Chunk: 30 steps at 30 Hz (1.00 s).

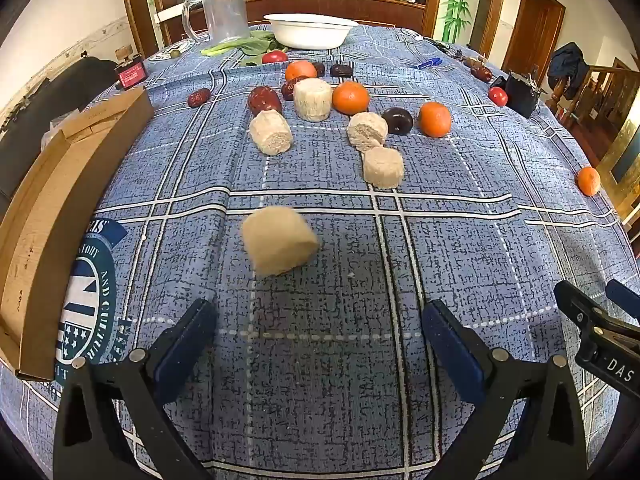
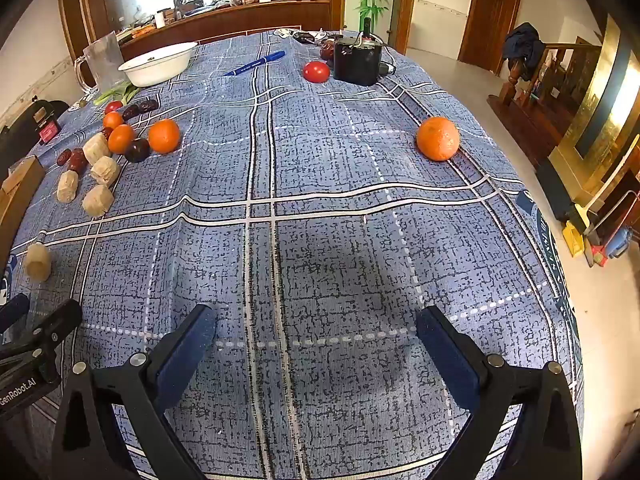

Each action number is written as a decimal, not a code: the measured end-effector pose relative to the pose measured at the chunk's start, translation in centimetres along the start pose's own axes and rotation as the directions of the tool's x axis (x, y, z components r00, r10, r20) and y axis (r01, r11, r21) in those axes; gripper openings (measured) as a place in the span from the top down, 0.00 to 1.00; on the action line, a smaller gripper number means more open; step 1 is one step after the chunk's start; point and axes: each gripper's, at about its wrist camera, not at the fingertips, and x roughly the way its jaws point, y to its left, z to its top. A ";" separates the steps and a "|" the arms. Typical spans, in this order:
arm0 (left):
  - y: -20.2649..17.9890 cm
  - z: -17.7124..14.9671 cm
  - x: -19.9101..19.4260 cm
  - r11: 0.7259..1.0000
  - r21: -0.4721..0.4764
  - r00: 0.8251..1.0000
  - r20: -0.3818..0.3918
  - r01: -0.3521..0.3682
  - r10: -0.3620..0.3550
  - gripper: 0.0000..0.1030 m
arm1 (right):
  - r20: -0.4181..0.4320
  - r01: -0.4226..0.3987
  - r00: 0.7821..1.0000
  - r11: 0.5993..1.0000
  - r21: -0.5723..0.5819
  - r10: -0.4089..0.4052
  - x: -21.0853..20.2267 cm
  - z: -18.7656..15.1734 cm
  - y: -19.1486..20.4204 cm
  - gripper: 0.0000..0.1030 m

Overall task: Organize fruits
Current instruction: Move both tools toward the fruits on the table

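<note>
Fruit lay scattered across the blue plaid tablecloth (image 1: 460,240): a pale cut chunk (image 1: 279,241), blurred in the left wrist view, sat alone just ahead of the left gripper (image 1: 320,344), apart from the far cluster of four similar pale chunks (image 1: 312,99), oranges (image 1: 350,97), red dates (image 1: 264,100) and dark plums (image 1: 397,120). One orange (image 2: 437,138) sat well apart from the rest near the table's right edge, with a red tomato (image 2: 316,71) beyond it beside a black device (image 2: 357,60). A cardboard box (image 1: 40,240) stood open at the left, and a white bowl (image 1: 310,30) sat at the far end.

The blur suggested the near chunk was unsettled; it could probably roll on the rumpled cloth, and a squeeze off its middle might push it away rather than seat it. The lone orange looked likely to roll off the edge if nudged from the inner side.

Both tongs were spread wide and held nothing. The left gripper hovered low over the cloth, pointed at the near chunk. The right gripper (image 2: 316,344) hung alongside at similar height, aimed over bare cloth, the lone orange ahead and to its right.
</note>
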 end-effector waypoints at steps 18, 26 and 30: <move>1.0 0.4 -0.1 1.000 -0.003 1.000 0.001 0.006 -0.006 0.00 | -0.036 0.038 0.999 0.999 0.020 -0.038 0.4 1.5 1.2 0.01; 4.6 3.0 -5.1 0.999 -0.019 0.991 0.122 -0.051 0.053 0.00 | 0.045 -0.043 0.998 0.999 -0.007 0.043 -5.3 4.1 4.4 0.01; 7.8 2.7 -7.4 0.994 -0.050 0.983 0.147 -0.099 0.106 0.00 | 0.110 -0.060 0.992 0.998 -0.010 0.060 -7.8 3.5 5.6 0.01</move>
